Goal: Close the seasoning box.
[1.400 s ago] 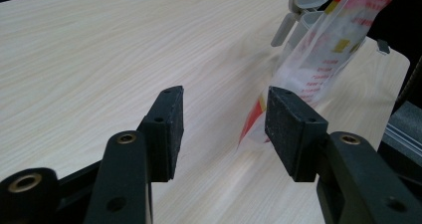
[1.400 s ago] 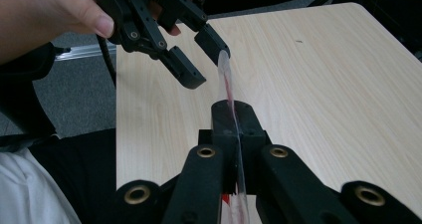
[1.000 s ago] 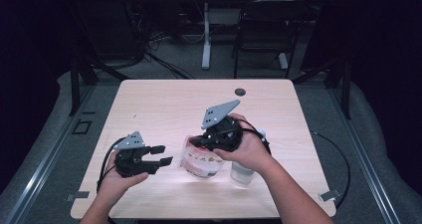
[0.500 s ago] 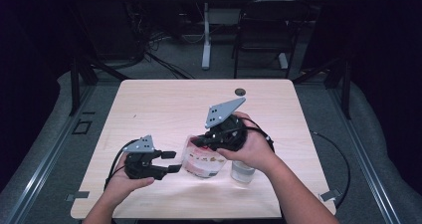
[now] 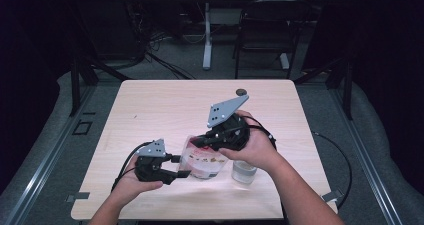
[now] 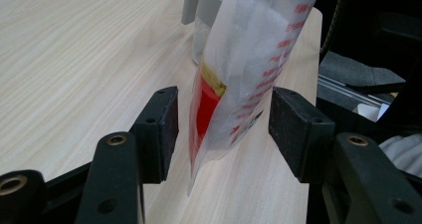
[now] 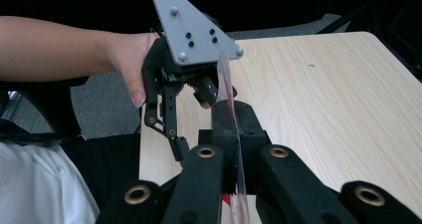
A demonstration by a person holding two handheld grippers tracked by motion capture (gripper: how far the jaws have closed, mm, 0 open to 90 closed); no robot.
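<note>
Between open left tongs, bag, right tongs clamping

Clear pouch – red print, upright on table, beside plastic cup

Right gripper pinches the clear pouch — left gripper at its side, glass nearby.

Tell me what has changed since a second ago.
The left gripper has moved right across the table to the plastic bag; its open jaws now straddle the bag's lower edge without pressing it. The right gripper stays shut on the bag's top, and the clear cup has not moved.
</note>
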